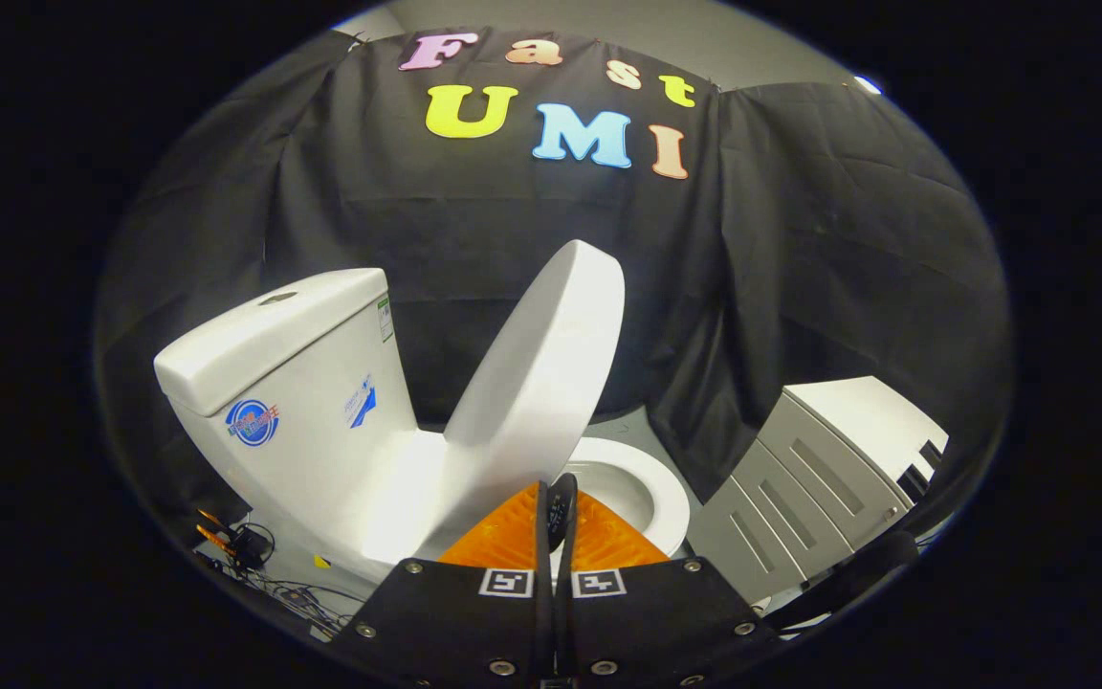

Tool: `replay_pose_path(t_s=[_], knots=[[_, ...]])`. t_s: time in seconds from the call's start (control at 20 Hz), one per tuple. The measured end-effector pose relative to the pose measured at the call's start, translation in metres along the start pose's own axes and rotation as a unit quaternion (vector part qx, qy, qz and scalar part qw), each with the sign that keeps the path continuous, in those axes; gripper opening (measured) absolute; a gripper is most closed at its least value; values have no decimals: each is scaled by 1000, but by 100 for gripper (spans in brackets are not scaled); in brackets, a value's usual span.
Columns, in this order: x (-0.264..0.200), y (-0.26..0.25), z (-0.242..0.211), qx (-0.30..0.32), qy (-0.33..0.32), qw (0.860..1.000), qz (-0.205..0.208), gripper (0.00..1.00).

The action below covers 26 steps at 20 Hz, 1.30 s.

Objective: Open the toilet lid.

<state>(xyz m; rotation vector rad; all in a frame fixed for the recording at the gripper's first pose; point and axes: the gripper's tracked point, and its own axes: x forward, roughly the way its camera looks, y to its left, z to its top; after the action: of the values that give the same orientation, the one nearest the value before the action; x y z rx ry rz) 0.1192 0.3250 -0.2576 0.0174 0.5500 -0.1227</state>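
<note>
Your gripper sits at the bottom centre of the frame, with its jaws brought together so that almost no gap remains between the fingers. You cannot tell whether the jaws pinch the lid edge or merely rest against it; a dark fingertip lies right at the lower rim of the toilet lid.

The toilet lid stands in the centre of the frame, raised well off the bowl and tilted, its top leaning toward the upper right. It is not leaning back against the cistern, which stands to its left with a clear gap between them. The cistern carries several stickers on its side.

The toilet seat shows just right of the fingers, below the lid, uncovered, with the bowl opening visible inside it.

A grey drawer cabinet stands at the lower right. Cables and a small dark device lie on the floor at the lower left, beside the toilet base.
</note>
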Motion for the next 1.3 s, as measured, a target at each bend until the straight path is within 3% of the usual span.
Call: replay_pose_path(t_s=[0.3, 1.3], knots=[[-10, 28, 15, -40, -18, 999, 10, 0], [-27, 124, 43, -49, -57, 992, 101, 0]])
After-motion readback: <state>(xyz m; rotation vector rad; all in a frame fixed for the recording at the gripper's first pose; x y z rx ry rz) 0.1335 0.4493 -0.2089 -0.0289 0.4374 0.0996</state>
